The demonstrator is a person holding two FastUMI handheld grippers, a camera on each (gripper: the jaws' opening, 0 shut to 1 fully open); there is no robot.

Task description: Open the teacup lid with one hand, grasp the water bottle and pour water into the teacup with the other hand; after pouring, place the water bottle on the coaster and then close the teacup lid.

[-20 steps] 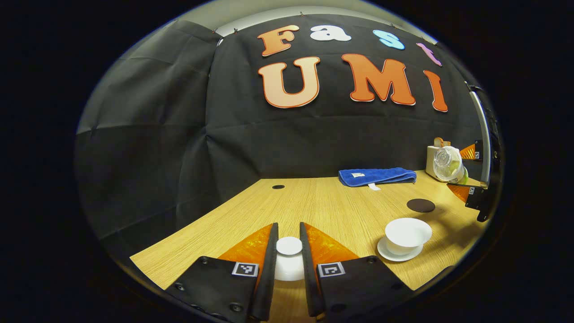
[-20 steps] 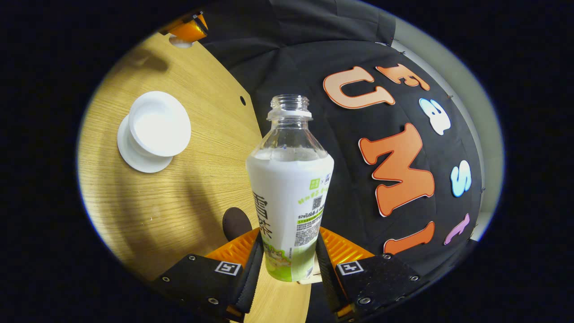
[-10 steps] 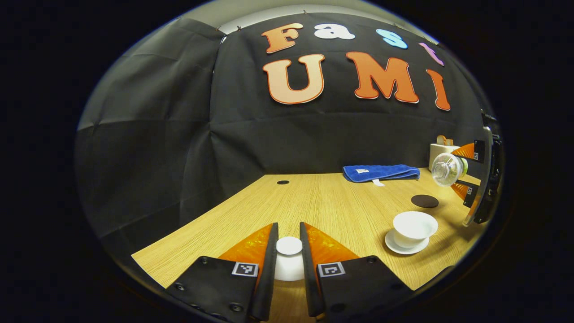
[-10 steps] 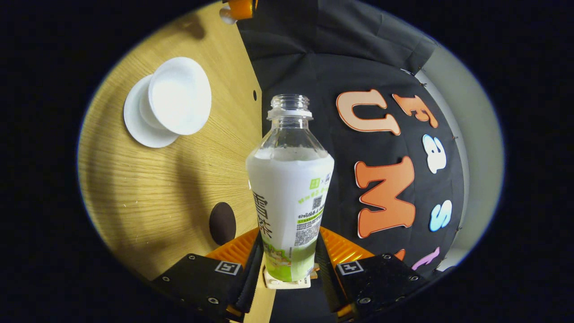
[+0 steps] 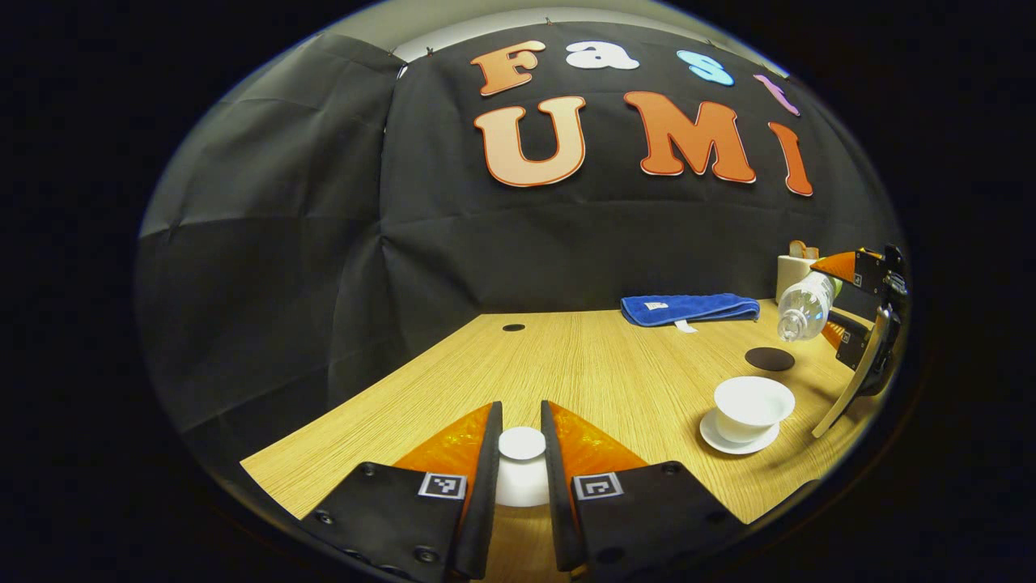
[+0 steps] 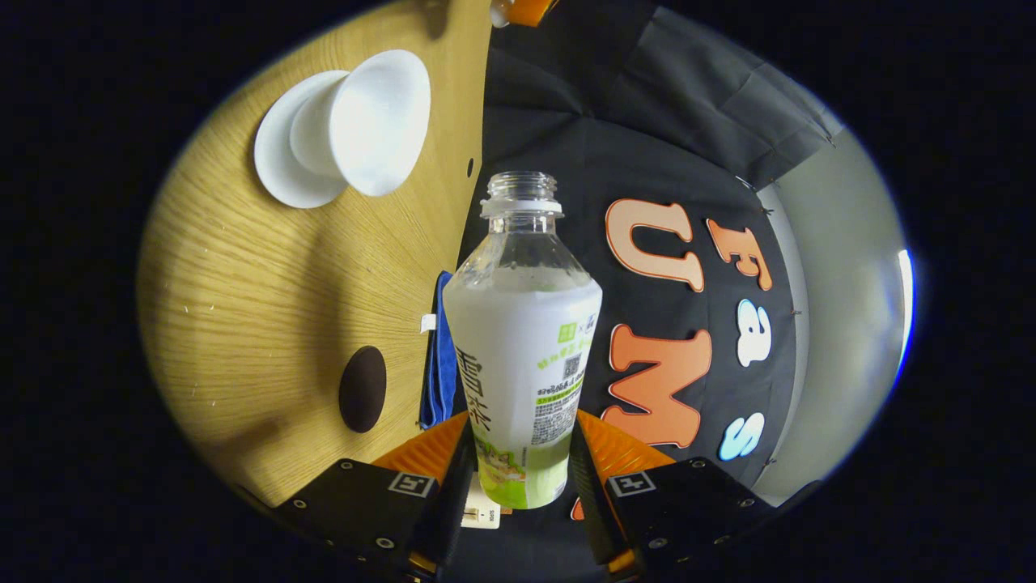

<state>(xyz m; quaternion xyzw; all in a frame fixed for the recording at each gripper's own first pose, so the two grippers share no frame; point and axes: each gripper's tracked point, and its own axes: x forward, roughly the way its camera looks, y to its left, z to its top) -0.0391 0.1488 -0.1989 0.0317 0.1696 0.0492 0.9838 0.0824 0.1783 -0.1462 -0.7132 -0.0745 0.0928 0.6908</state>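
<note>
Wooden table, black cloth behind: the bottle tips further toward the open cup.

Over the last second the bottle has rolled from near-level in the left gripper view to mouth-down, and now hangs above and just behind the cup, near the coaster. The right gripper pinches it low on the label, both fingers pressed to its sides; in its own view the cup has slid up toward the top edge. No water can be made out leaving the mouth, though it is too small there to be sure, so pouring looks about to begin rather than done. The left gripper holds the lid clamped between its fingers, well left of the cup. A blue towel lies at the far edge.
</note>
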